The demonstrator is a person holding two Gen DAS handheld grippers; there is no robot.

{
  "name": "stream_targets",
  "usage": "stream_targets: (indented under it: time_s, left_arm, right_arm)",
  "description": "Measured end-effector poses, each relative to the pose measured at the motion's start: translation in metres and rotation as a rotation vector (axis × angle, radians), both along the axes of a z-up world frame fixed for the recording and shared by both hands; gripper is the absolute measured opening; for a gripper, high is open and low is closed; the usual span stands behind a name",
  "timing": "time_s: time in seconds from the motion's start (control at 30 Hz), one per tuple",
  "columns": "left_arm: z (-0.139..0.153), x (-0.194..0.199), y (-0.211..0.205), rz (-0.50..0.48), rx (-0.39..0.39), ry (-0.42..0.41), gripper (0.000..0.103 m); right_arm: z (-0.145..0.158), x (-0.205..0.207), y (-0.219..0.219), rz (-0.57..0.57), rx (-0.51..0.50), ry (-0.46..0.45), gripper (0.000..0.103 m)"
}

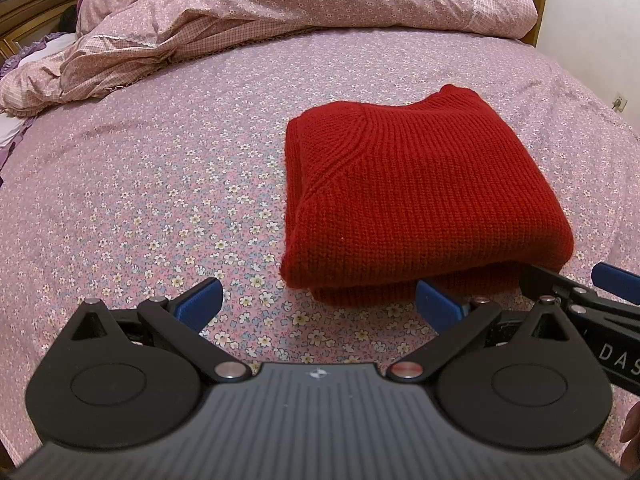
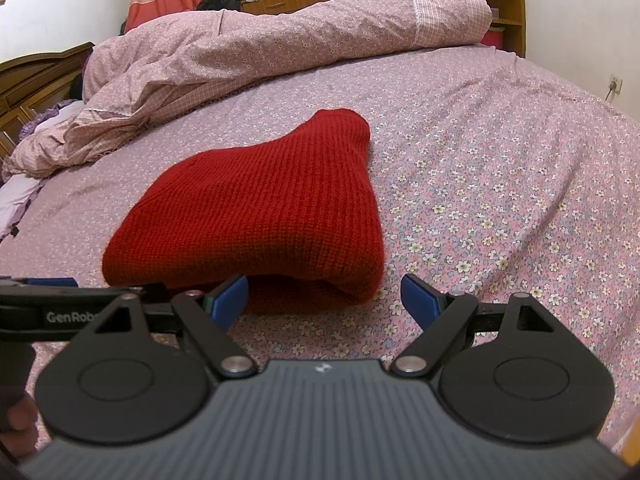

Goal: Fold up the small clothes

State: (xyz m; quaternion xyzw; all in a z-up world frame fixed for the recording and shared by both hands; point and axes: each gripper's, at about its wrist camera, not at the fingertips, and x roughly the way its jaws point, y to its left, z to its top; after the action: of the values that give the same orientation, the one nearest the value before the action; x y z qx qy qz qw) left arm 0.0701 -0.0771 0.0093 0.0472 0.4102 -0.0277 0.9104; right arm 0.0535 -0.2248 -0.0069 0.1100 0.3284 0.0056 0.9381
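Two handheld grippers hover low at the near edge of a bed, both facing a red knitted sweater (image 1: pixel 416 196) that lies already folded into a thick, roughly square bundle on a pink flowered bedsheet (image 1: pixel 160 200).

Farthest left is a crumpled pink quilt (image 1: pixel 208 20), pushed up toward the head of the bed and well apart from the sweater. The sheet between them is bare.

Next comes the left gripper (image 1: pixel 318 306). Its blue-padded jaws stand wide apart and hold nothing. One pad sits over bare sheet; the other sits just at the sweater's near left corner, though I cannot tell whether it touches the knit.

To its right is the right gripper (image 2: pixel 324 298). Its jaws are also wide apart and empty. Its left pad is tucked against the near folded edge of the bundle, and its right pad sits over the sheet just past the bundle's right corner.

The fold looks close to finished, so the step in hand is probably a last fold or a tidy-up of the stack. To do it well, I judge that each gripper should pinch through every layer at a near corner, not only the top one, since thick ribbed knit slides on itself. Both sides should lift and travel together, keeping the edge taut and level, so the bundle does not twist or spill open.
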Motion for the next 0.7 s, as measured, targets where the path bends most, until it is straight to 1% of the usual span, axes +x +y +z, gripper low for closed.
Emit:
stream_targets:
  time_s: [0.7]
  left_arm:
    - [0.0018, -0.0032, -0.0007, 0.006, 0.004, -0.014, 0.103]
  right_arm:
    - [0.0008, -0.0003, -0.0004, -0.001, 0.000, -0.003, 0.085]
